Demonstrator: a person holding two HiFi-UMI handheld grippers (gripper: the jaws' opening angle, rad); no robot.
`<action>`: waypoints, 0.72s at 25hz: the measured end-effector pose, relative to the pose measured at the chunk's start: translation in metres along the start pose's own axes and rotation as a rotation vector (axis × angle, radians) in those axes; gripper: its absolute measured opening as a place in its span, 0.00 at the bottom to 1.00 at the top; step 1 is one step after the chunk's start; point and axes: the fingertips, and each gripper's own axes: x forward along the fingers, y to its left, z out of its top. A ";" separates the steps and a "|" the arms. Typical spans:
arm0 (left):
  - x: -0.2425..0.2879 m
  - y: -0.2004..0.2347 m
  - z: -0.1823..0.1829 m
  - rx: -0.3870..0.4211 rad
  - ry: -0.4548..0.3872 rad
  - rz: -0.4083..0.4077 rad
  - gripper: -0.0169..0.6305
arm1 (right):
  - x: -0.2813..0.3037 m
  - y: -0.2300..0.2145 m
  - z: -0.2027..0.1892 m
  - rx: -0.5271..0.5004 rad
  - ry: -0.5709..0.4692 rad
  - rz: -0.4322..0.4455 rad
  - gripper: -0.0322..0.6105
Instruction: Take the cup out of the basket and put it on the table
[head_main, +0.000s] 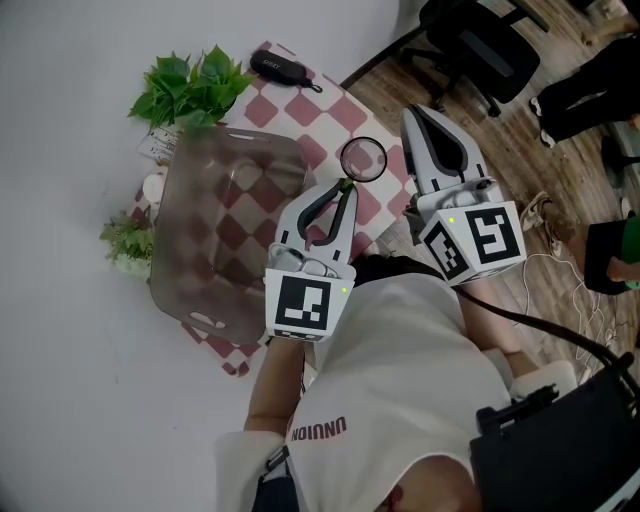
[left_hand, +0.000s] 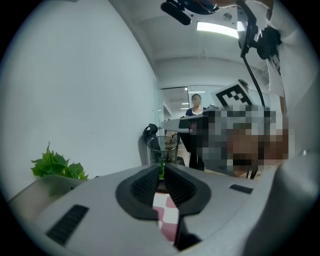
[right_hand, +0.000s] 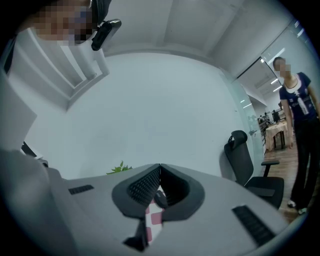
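Glass cup (head_main: 362, 158), base hidden, green handle (left_hand: 161, 167) seemingly tight between left tongs (head_main: 345, 185); right tongs (head_main: 416, 112) together.

The person wears a white short-sleeved T-shirt (head_main: 400, 350) with dark red lettering (head_main: 320, 431) near the chest. The left gripper (head_main: 347, 183) and right gripper (head_main: 413, 115) have pale grey shells, black ribbed pads (left_hand: 145, 187) and cubes bearing black-and-white square markers.

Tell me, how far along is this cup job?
Done: the cup is out of the basket, over the checked cloth. In hand: the left tool grips it by a green part. Left: rest it on the table and let go. The right tool is shut and empty.
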 end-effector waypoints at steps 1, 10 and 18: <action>0.000 0.000 0.000 -0.005 -0.004 0.000 0.09 | 0.000 0.000 0.000 0.000 -0.001 0.000 0.08; 0.010 -0.012 -0.006 -0.055 0.023 -0.029 0.09 | 0.000 -0.007 0.001 -0.004 0.002 -0.011 0.08; 0.020 -0.019 -0.020 -0.065 0.042 -0.042 0.09 | -0.001 -0.014 0.001 -0.007 0.007 -0.022 0.08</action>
